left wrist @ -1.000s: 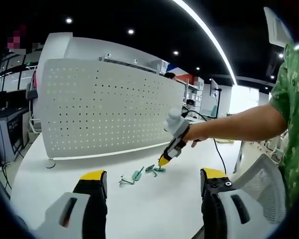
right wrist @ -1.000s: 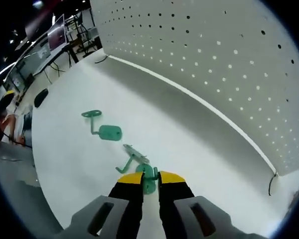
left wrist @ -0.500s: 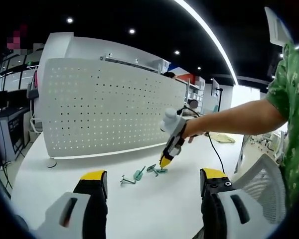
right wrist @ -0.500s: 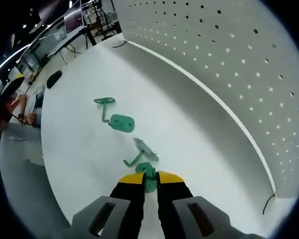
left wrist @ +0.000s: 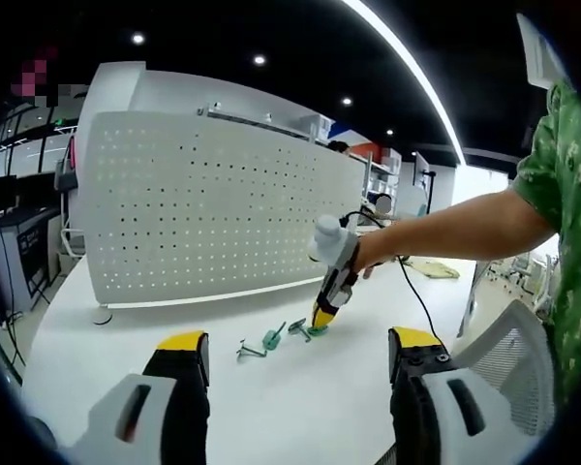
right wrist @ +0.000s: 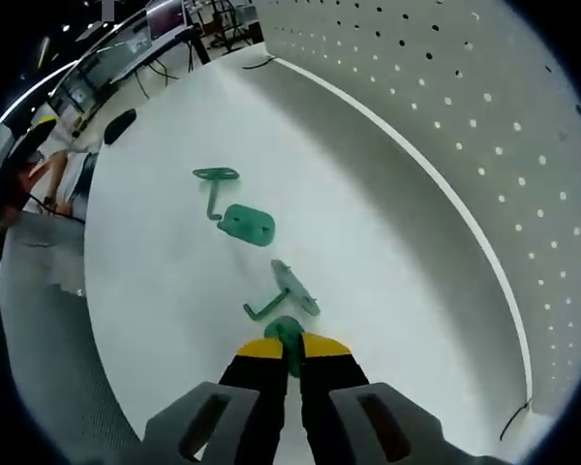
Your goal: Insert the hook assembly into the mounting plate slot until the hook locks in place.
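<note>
Your right tool (right wrist: pixel 283 351) was clamped narrow on a green hook (right wrist: pixel 290 334), its yellow-tipped jaws pinching the piece just above the bench (right wrist: pixel 174 320). Over the last second the jaws drew tighter around it, and the piece shows between the tips with less of it exposed than before. This suggests that you had secured the grasp and the pick-up was under way; insertion had not yet begun.

Just beyond the held piece lay a second green hook (right wrist: pixel 286 294), an angled stem with a flat oval plate, tilted on the bench. Farther on lay a third green hook (right wrist: pixel 234 215), with a flat plate showing small holes and a bent stem. All three appeared to be moulded plastic with a smooth, matte finish.

In the left gripper view, your right tool (left wrist: pixel 322 316) pointed steeply down at the same cluster of green hooks (left wrist: pixel 271 339) near the middle of the bench. Your left tool (left wrist: pixel 295 358) was held wide and empty, well apart from the pieces.

The perforated panel (left wrist: pixel 213 218) stood upright behind the pieces: white, rigid, with a regular grid of round holes. The bench surface was white and smooth.
</note>
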A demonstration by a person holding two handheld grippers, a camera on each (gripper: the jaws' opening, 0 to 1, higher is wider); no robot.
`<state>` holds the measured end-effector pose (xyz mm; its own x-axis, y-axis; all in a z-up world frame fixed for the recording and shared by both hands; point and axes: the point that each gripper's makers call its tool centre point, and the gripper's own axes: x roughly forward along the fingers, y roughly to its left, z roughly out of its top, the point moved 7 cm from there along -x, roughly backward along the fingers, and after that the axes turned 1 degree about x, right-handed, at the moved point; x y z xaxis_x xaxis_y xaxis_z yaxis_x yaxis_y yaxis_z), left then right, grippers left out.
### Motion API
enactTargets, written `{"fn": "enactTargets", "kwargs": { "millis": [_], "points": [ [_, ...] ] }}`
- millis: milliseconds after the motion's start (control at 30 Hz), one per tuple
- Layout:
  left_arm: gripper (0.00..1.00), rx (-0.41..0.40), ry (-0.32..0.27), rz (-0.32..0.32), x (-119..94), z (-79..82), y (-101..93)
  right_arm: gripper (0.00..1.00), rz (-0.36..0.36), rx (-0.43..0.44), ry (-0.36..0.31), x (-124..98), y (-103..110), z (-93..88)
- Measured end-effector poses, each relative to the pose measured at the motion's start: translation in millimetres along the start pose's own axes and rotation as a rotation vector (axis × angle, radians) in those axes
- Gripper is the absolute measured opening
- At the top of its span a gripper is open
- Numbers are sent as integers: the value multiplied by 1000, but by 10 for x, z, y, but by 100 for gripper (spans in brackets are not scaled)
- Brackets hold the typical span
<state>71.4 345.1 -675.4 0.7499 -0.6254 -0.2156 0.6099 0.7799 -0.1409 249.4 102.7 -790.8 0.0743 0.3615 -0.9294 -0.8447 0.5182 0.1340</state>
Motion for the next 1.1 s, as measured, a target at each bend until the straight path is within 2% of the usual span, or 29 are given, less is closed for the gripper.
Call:
{"fn": "enactTargets", "kwargs": {
  "millis": [300,467,667,833,1000,1100],
  "points": [
    [77,13,13,-10,20,-9,-18,1,-11,30,-35,-23,-2,-46],
    [76,16,15,-21,30,-6,-25,1,-27,77,-129,-135,30,-26],
    [76,37,26,-39,36,22,-34,1,-53,106,-189,-296,73,-82],
    [76,72,22,-48,12,158,14,1,-77,139,-254,-453,121,-113],
    [76,78,-27,-46,-33,324,82,1,-97,154,-298,-568,194,-165],
    [77,102,-46,-48,-38,361,80,1,-106,165,-322,-630,235,-210]
  ]
}}
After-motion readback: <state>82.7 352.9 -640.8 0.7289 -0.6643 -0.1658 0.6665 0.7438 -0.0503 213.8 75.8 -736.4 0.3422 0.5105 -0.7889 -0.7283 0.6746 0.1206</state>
